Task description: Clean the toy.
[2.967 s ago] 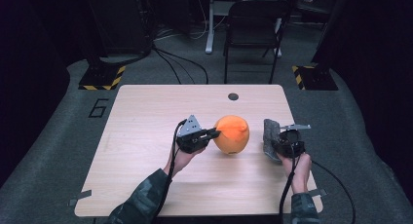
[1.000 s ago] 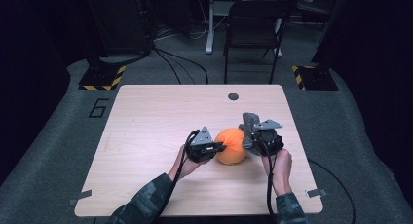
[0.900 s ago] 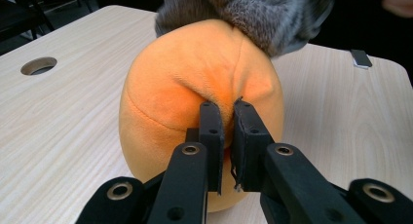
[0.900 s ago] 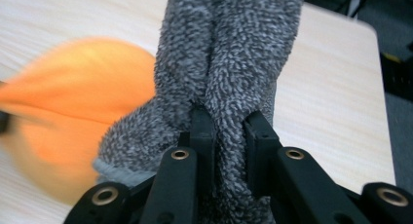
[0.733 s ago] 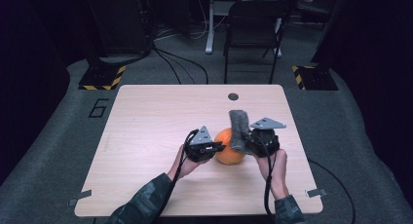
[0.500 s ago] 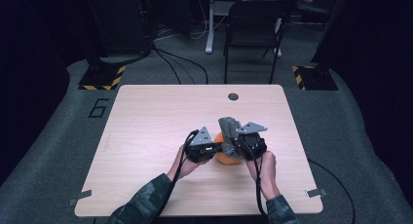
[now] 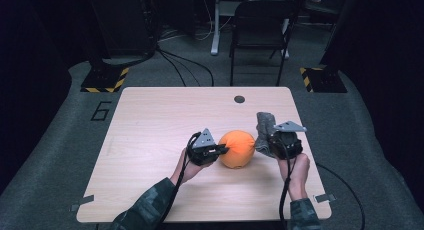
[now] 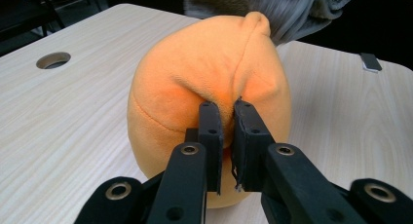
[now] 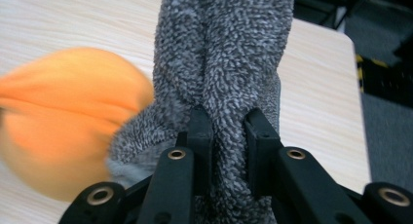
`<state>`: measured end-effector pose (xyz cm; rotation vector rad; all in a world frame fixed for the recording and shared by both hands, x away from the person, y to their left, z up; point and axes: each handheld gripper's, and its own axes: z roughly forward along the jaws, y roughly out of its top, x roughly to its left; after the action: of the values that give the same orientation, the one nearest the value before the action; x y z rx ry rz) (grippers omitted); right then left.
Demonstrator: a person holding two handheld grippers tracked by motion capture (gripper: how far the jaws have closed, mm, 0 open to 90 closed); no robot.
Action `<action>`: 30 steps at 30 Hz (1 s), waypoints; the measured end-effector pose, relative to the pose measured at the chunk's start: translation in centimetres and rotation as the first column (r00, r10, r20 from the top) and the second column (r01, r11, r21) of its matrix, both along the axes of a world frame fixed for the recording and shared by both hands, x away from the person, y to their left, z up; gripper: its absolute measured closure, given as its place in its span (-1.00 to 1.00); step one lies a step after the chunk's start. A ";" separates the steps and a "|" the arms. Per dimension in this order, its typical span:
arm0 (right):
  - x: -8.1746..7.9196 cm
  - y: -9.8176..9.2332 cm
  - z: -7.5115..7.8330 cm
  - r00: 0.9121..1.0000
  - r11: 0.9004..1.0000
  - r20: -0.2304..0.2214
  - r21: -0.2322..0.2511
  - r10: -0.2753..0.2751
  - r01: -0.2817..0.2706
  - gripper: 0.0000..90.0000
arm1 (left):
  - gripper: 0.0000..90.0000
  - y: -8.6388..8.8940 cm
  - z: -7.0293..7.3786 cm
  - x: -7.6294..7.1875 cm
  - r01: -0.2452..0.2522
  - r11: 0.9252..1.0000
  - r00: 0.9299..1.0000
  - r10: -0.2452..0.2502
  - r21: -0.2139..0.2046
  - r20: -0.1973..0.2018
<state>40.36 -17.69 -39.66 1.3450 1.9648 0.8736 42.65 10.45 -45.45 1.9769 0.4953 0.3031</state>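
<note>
Seemingly midway, the left gripper [image 7: 223,150] pinched a fold of the orange plush cover [image 7: 237,148] near the table's [image 7: 150,120] middle, while the right gripper [image 9: 228,121], clamped on the grey fuzzy cloth [image 9: 224,53], held it just right, one end apparently inside.

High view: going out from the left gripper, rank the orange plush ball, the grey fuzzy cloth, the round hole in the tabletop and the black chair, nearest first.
From the left gripper:
1. Orange plush ball, pinched in its jaws, just to its right.
2. Grey fuzzy cloth, past the ball, held by the right gripper.
3. Round hole, near the table's far edge.
4. Black chair, on the floor beyond the table.
</note>
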 end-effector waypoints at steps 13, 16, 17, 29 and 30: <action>1.6 -2.2 -4.8 0.985 0.997 -0.157 -0.023 -0.070 0.067 0.66 | 0.78 1.2 0.3 1.6 -0.131 0.991 0.990 0.131 0.000 -0.045; 2.0 -2.6 -5.8 0.979 0.997 -0.187 -0.030 -0.075 0.071 0.61 | 0.76 1.6 0.2 2.1 -0.165 0.986 0.985 0.164 -0.013 -0.058; 2.2 -2.5 -6.2 0.977 0.997 -0.199 -0.032 -0.074 0.069 0.56 | 0.75 2.0 0.0 2.6 -0.185 0.983 0.980 0.184 -0.004 -0.074; 2.6 -1.3 -7.2 0.975 0.996 -0.204 -0.052 -0.083 0.074 -0.44 | -0.03 4.1 -0.7 5.4 -0.401 0.916 0.911 0.395 -0.027 -0.119; 2.4 -1.4 -7.0 0.978 0.997 -0.196 -0.045 -0.073 0.066 -0.48 | -0.10 4.4 -0.6 5.6 -0.415 0.909 0.904 0.409 -0.031 -0.121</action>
<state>42.80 -19.08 -46.69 1.5190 2.0572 0.6888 48.22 14.82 -46.09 1.8282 0.9902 0.4383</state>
